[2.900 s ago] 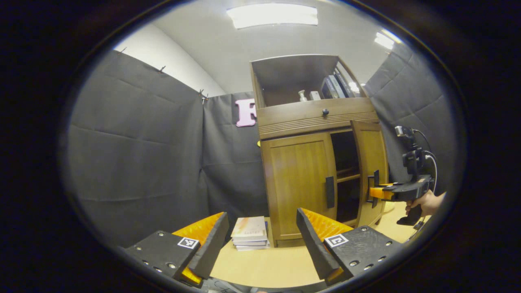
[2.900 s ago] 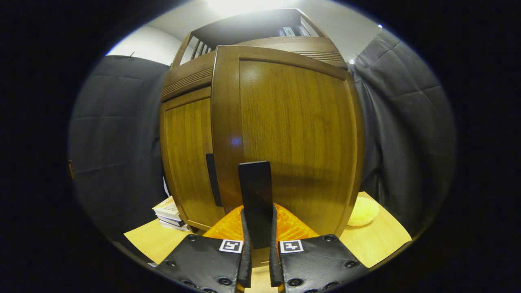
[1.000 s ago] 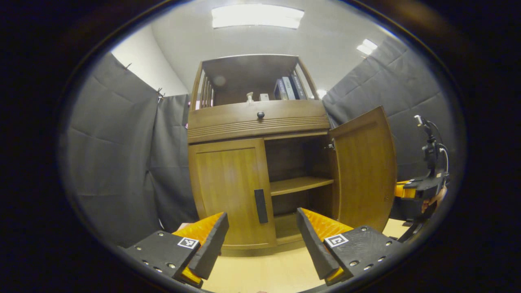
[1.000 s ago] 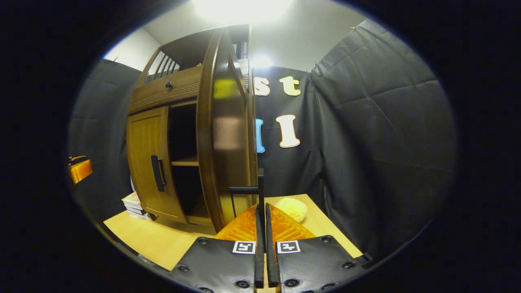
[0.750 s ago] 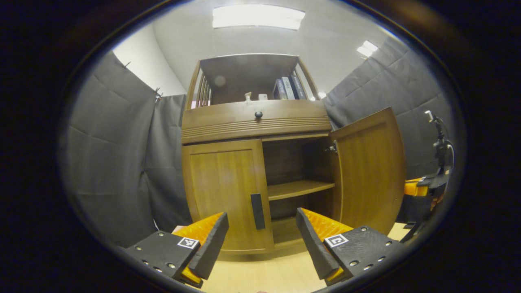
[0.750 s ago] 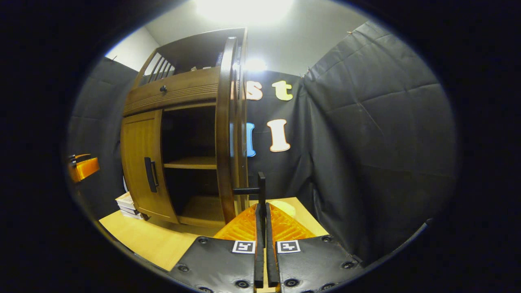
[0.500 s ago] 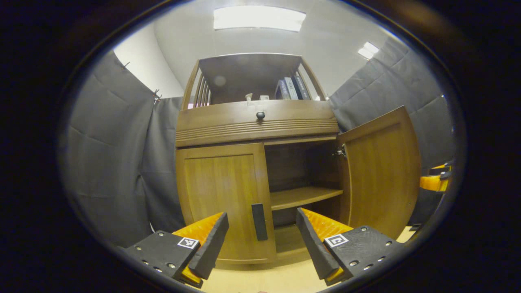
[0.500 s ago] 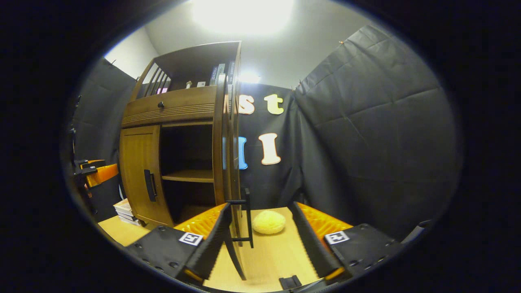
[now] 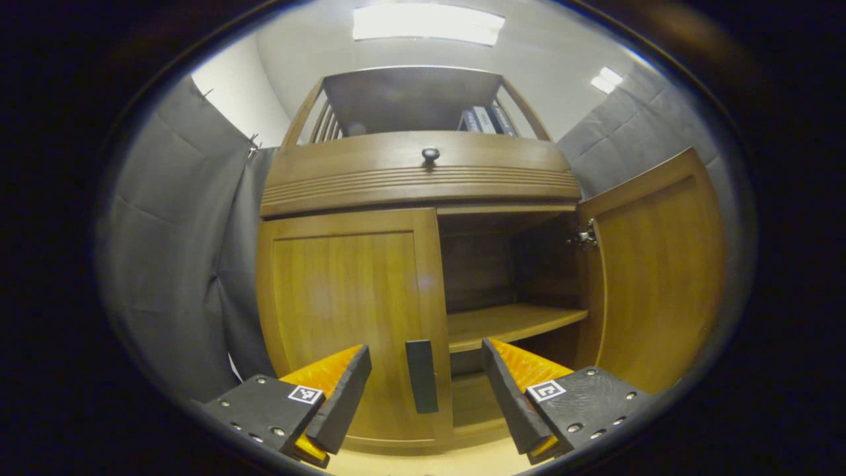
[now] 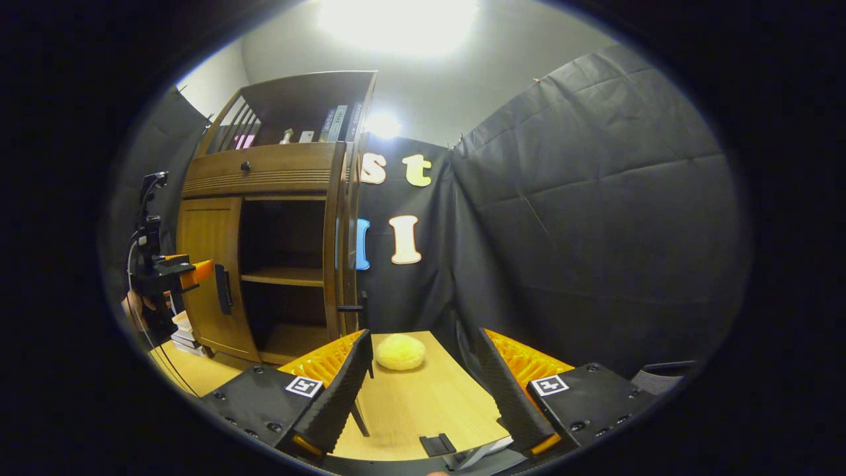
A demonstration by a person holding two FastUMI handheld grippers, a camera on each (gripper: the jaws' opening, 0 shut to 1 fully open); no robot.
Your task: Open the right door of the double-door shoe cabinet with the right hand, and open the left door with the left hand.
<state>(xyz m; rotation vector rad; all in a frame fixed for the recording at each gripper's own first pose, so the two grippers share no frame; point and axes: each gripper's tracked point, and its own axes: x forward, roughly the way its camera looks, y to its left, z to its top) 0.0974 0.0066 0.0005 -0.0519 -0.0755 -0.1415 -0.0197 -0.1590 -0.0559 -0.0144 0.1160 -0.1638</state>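
You get even, bright light from the ceiling panel (image 9: 428,24); in the right gripper view it blows out to white glare. The shoe cabinet (image 9: 423,178) bows strongly toward the edges, its open compartment (image 10: 283,238) sits in deep shadow, and focus stays sharp.

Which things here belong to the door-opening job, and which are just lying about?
Job:
- left door, shut
- its handle
- right door, open
- left gripper, open
- right gripper, open

Lying about:
- yellow sponge
- stacked books
- shelf books
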